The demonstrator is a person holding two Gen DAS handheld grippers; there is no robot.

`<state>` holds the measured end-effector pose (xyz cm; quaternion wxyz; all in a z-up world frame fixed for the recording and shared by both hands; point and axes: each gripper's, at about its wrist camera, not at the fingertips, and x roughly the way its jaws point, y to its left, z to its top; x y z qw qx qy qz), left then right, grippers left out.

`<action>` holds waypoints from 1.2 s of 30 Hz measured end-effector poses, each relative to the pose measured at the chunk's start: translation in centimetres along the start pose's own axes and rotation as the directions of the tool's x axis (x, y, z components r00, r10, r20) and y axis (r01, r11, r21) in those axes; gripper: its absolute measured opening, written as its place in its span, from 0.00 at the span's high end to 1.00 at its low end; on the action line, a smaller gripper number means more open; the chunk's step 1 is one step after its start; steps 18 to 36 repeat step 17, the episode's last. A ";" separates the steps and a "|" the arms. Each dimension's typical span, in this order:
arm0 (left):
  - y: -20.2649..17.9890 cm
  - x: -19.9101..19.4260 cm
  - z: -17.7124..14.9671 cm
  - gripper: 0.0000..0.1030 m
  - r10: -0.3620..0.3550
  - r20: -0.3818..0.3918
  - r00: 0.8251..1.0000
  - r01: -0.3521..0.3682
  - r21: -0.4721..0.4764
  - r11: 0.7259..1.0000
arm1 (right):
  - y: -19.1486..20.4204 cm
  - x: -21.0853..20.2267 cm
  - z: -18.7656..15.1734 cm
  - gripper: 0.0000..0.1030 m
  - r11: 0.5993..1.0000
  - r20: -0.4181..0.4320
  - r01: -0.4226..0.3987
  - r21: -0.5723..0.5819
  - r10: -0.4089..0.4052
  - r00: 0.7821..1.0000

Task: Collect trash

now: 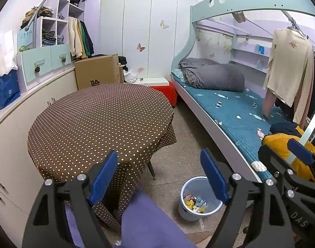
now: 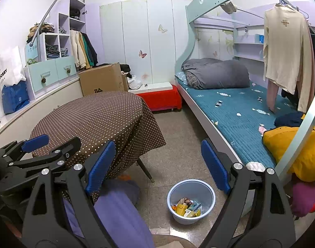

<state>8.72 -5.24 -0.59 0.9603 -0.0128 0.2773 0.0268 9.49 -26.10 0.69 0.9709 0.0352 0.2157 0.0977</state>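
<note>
The bin [image 2: 191,201], a pale blue plastic pail, stands on the tiled floor between the table leg and the bed frame, within reach of either hand, and its bottom already holds a small heap of wrappers [image 2: 187,207] in yellow, white and teal. Both tools hang above and behind it, tilted down toward the floor. The left gripper [image 1: 159,177] has its blue pads spread wide with nothing between them, and the right gripper [image 2: 157,166] is likewise wide apart and empty, which suggests neither is carrying anything. The table [image 1: 99,119] under its brown dotted cloth is bare of litter. The bed [image 2: 236,111] beside the bin shows only printed shapes on its teal cover.
</note>
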 end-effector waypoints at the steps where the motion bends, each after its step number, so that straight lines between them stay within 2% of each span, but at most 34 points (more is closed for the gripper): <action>1: 0.0 0.0 0.0 0.22 0.000 -0.001 1.000 0.000 0.000 1.000 | 0.0 0.0 0.0 0.19 1.000 0.000 0.001 0.000 -0.001 1.000; 36: 0.1 0.0 0.0 0.21 0.013 -0.003 1.000 -0.013 0.004 1.000 | 0.4 0.2 0.0 0.19 1.000 -0.007 0.001 0.008 -0.001 1.000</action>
